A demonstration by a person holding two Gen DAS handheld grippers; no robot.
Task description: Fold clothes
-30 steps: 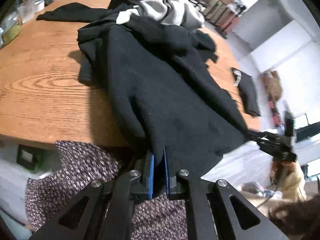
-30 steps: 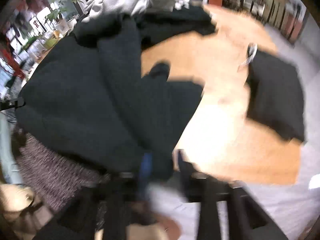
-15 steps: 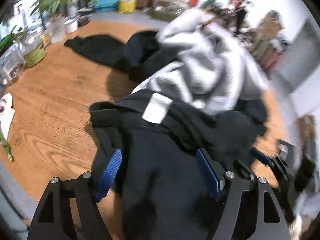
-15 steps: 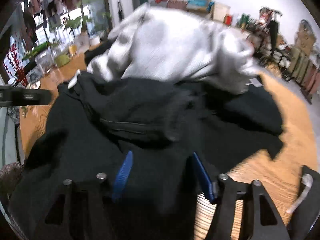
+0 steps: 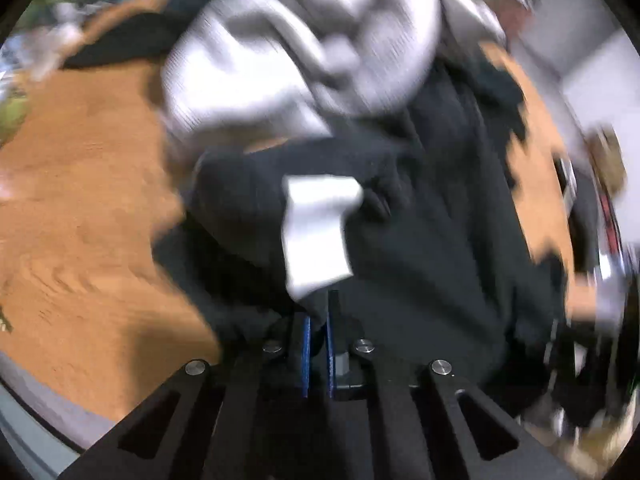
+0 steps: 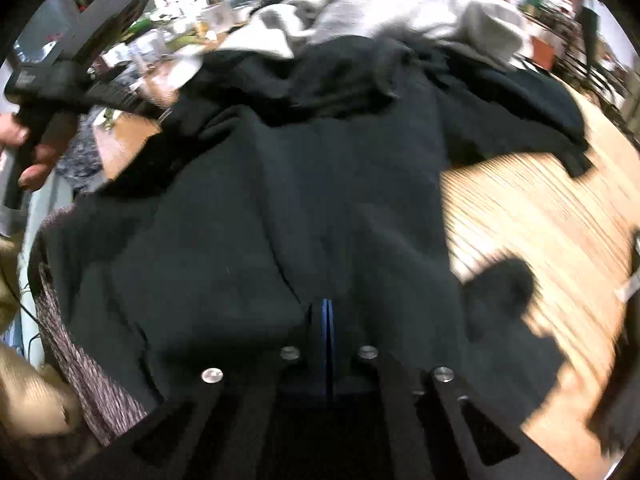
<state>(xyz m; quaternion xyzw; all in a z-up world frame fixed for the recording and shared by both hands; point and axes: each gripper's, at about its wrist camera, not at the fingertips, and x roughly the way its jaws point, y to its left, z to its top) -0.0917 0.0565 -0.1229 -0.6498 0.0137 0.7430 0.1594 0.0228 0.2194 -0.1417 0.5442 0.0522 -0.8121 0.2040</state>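
Both grippers have come forward from the near hem onto the upper part of the black garment (image 5: 420, 240), and both sets of jaws, spread wide half a second ago, have drawn in. The left gripper (image 5: 317, 332) has its blue pads nearly together with a fold of black cloth pinched between them. Just ahead of its tips lies the garment's white neck label (image 5: 316, 232); blur hides any writing on it. The right gripper (image 6: 325, 312) is closing, its pads almost touching, with black fabric bunched at the tips; whether cloth is actually caught there I cannot tell.

Earlier the garment hung over the table edge toward the person; it now lies heaped on the wooden table (image 6: 540, 216), directly under and ahead of both tools. A grey sweatshirt (image 5: 304, 40) sits beyond it, far ahead of the fingers. In the right wrist view, up to the left of the tool, a hand (image 6: 24, 148) holds the other gripper's handle.
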